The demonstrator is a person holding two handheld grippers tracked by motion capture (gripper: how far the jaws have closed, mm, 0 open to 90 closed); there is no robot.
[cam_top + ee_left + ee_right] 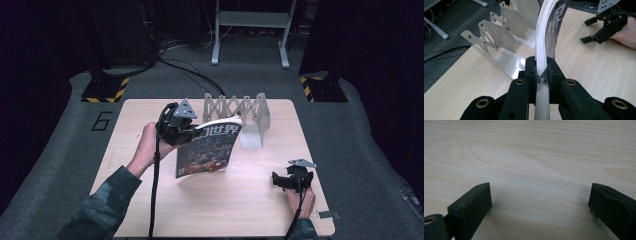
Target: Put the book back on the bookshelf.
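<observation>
Fingers of left gripper (541, 68) pinch glossy dark-cover magazine (209, 147) by its spine edge, mid-table, near white accordion metal rack (239, 107). Right gripper (281, 181) spread, idle. Keep mag upright, aim btwn dividers.
</observation>
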